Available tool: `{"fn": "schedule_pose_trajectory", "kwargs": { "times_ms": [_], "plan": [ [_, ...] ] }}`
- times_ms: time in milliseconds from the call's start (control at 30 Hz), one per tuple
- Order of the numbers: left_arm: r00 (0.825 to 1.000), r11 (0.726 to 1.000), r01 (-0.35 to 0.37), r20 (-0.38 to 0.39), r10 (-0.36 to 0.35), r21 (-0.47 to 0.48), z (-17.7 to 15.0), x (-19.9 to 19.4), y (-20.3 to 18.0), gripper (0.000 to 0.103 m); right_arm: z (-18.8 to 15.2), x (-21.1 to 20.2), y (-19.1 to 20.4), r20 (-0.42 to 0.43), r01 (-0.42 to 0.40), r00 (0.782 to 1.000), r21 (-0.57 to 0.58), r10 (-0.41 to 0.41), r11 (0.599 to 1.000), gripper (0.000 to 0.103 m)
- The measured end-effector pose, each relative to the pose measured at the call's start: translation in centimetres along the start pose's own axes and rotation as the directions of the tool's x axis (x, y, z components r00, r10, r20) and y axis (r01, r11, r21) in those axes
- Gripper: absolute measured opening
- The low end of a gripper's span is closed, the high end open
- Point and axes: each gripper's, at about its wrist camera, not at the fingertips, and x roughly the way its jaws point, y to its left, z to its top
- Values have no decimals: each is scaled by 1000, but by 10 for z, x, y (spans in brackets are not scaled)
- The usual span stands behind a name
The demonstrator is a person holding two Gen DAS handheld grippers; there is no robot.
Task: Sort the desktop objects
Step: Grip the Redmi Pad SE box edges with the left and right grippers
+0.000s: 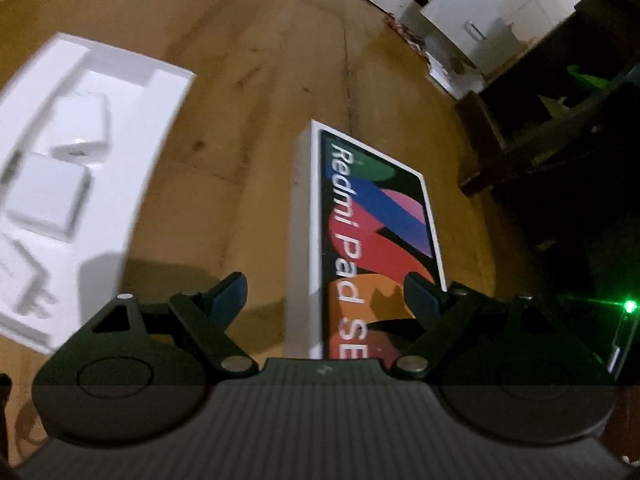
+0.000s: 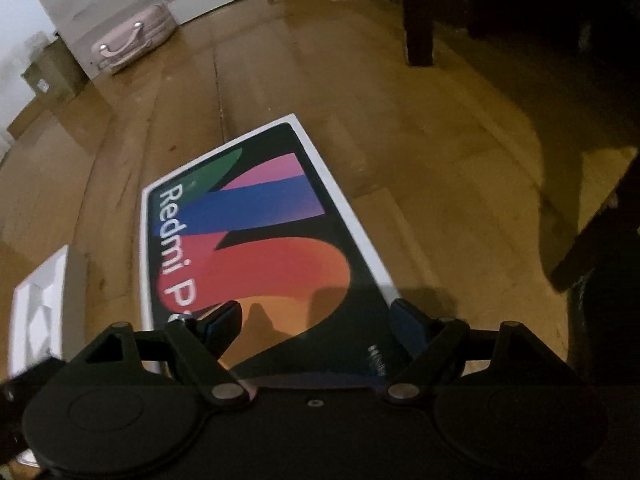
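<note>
The near end of the Redmi Pad SE box lid [image 1: 376,232] is cut off in both views: in the left wrist view the lettering runs under the camera body after "SE", and in the right wrist view [image 2: 256,240] the name breaks off after "P" behind a finger. The left tongs [image 1: 325,300] stand apart with nothing between the fingers, hanging over the lid's near part, and whether either finger touches it cannot be told. The right tongs [image 2: 318,320] are likewise spread wide, their fingers over the lid's near end, and contact is equally unclear. The lid lies flat on the wooden floor [image 1: 248,92], printed face up. To its left, well apart, sits the open white box tray [image 1: 168,92], blurred by motion and cut off by the frame edge; several white items lie inside, among them what looks like a charger [image 1: 28,280] with prongs, though the blur leaves the others hard to name. In the right wrist view only a corner of that tray [image 2: 60,264] shows. The room is dim, and the right side falls into near darkness, where dark furniture legs [image 2: 418,20] and a green light [image 1: 631,306] show. Farther back stand white cabinets [image 1: 472,4], a pink suitcase [image 2: 132,40] and cardboard boxes [image 2: 48,76].
</note>
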Motion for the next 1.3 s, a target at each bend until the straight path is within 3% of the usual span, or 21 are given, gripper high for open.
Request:
{"fn": "schedule_pose_trajectory", "kwargs": {
  "times_ms": [200, 333, 567, 767, 933, 1000, 1067, 1200, 1300],
  "plan": [
    [998, 999, -9, -54, 11, 37, -13, 26, -6, 85, 4, 4, -13, -16, 17, 1000, -33, -18, 999, 85],
    [999, 989, -50, 16, 48, 139, -16, 34, -21, 85, -2, 12, -23, -31, -54, 998, 49, 56, 997, 90],
    [996, 988, -10, -83, 23, 156, -20, 42, -19, 82, -8, 10, -15, -75, -82, 994, 17, 83, 997, 88],
    [988, 969, -73, -118, 104, 238, -26, 27, -27, 76, -14, 5, -10, -166, -117, 980, -22, 112, 993, 86],
    [966, 949, -123, -185, 182, 291, -29, 13, -28, 76, -19, 2, -1, -268, -158, 954, -69, 134, 985, 86],
    [958, 935, -184, -157, 239, 302, -27, 8, -29, 76, -21, 1, 3, -301, -199, 939, -77, 167, 977, 86],
    [954, 924, -229, -120, 276, 305, -23, 3, -31, 77, -21, 2, 1, -282, -222, 937, -22, 207, 975, 85],
    [970, 947, -193, -95, 223, 255, -9, -1, -24, 79, -20, 7, -12, -202, -166, 962, 98, 183, 981, 85],
    [976, 965, -175, -98, 197, 196, 2, 9, -12, 80, -20, 14, -23, -154, -189, 964, 171, 216, 967, 85]
  ]
}}
